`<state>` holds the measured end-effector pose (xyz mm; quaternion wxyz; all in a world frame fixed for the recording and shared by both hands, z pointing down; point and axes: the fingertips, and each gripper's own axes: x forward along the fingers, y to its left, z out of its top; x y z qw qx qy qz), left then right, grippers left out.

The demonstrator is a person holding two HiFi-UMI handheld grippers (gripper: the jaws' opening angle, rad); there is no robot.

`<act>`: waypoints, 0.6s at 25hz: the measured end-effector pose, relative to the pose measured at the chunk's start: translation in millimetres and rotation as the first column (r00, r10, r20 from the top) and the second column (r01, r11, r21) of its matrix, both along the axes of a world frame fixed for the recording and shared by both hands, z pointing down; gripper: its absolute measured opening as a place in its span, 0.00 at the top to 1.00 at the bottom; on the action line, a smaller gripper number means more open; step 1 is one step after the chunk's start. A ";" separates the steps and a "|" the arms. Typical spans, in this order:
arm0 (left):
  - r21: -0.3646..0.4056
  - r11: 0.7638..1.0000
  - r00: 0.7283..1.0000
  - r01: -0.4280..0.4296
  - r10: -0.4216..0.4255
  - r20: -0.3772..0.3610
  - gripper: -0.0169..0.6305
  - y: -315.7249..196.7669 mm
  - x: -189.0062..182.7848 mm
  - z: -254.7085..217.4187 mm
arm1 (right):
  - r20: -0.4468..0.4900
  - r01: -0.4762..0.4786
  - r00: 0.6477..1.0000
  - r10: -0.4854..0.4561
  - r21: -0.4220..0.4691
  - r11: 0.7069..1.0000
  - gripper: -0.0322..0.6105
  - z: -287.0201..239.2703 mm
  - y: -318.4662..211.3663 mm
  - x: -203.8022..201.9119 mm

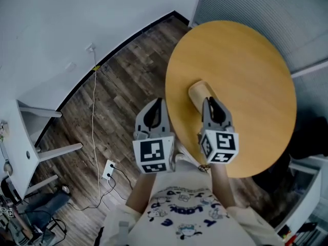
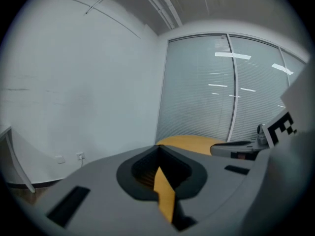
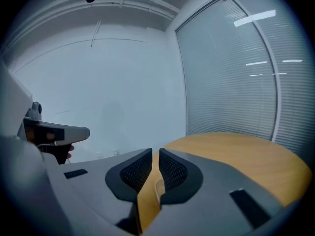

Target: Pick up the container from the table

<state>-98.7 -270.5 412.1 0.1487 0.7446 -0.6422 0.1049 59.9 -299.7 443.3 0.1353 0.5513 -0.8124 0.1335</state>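
A tan cylindrical container point(image 1: 198, 91) stands on the round wooden table point(image 1: 246, 65), near its left front side. My right gripper point(image 1: 207, 103) reaches over the container's near side. In the right gripper view its jaws point(image 3: 155, 162) are closed to a thin slit, and a tan curved edge of the container point(image 3: 157, 190) shows in that slit. My left gripper point(image 1: 157, 104) hangs just off the table's left edge, above the floor. It is shut with nothing in it, its pads meeting at the tip point(image 2: 158, 150). Most of the container is hidden under the right jaws.
Dark wood floor lies left of the table, with a white cable and a power strip point(image 1: 108, 169). A white desk frame point(image 1: 31, 137) stands at far left. A glass wall with blinds point(image 3: 236, 82) rises behind the table. Each gripper shows in the other's view.
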 end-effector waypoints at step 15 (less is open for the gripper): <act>-0.159 0.978 0.991 -0.133 0.128 -0.046 0.97 -23.8 8.0 70.1 | -0.089 -0.001 0.996 -0.012 -0.144 0.990 0.83 59.6 -12.5 -5.4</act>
